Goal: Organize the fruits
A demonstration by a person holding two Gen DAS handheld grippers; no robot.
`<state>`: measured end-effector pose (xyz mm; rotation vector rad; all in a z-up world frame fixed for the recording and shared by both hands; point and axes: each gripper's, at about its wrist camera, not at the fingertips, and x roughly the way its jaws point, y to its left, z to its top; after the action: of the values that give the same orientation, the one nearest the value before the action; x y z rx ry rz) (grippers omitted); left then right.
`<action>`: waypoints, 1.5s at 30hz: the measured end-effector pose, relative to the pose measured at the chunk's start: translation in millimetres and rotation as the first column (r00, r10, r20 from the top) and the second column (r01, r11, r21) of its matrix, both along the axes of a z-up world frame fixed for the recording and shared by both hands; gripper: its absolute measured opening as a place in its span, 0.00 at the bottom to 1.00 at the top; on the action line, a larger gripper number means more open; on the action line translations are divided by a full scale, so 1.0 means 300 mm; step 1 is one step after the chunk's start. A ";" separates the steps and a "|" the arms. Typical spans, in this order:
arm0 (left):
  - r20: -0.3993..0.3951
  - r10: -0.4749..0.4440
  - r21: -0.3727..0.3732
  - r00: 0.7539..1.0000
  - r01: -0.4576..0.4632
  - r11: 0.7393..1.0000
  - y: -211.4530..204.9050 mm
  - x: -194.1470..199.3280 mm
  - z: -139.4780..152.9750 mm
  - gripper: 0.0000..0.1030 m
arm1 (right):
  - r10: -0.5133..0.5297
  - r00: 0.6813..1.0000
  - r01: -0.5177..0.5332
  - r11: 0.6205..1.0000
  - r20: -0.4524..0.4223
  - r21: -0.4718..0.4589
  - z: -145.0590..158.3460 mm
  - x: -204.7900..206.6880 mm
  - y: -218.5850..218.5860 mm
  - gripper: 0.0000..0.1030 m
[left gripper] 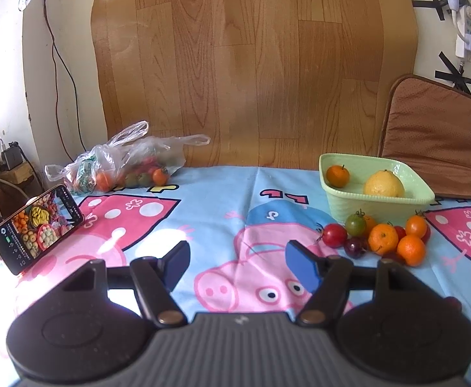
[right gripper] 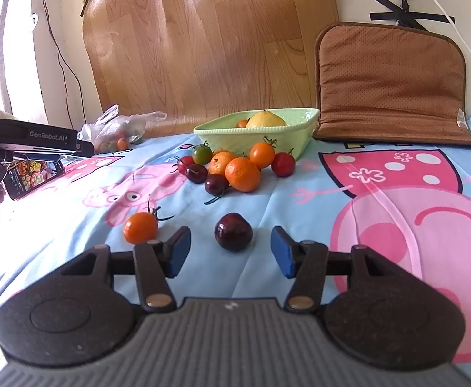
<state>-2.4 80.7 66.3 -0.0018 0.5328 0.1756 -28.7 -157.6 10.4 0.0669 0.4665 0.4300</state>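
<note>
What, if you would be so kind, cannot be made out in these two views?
- Plastic bag contents, both views: crinkled film blurs the fruit inside.
- Green basket interior, right wrist view: the near wall hides most of it.
- Phone, right wrist view: partly covered by the left tool's body.
- Phone screen text, left wrist view: too small to read.

The only legible wording is "GenRobot.AI", printed in pale letters on the side of the black body of the left claw (right gripper: 38, 142) as the right wrist view shows it, while the phone (left gripper: 37, 229) screen's small text is too tiny to read.
</note>
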 end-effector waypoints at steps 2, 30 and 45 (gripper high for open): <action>0.010 -0.073 -0.043 0.997 0.073 0.996 -0.009 -0.009 0.002 0.66 | 0.002 1.000 -0.002 1.000 0.002 -0.002 -0.001 -0.001 -0.001 0.56; -0.073 -0.538 -0.143 0.840 0.525 0.839 -0.144 0.097 -0.129 0.28 | 0.082 0.997 -0.082 0.987 0.000 -0.140 0.055 0.147 0.048 0.31; -0.027 -0.449 -0.159 0.893 0.439 0.884 -0.168 0.613 -0.056 0.29 | -0.061 0.997 0.065 0.993 0.043 -0.100 0.123 0.574 0.051 0.31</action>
<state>181.6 30.4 49.4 -0.0199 0.5950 -0.3167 143.6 -142.2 47.4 -0.0251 0.4453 0.3445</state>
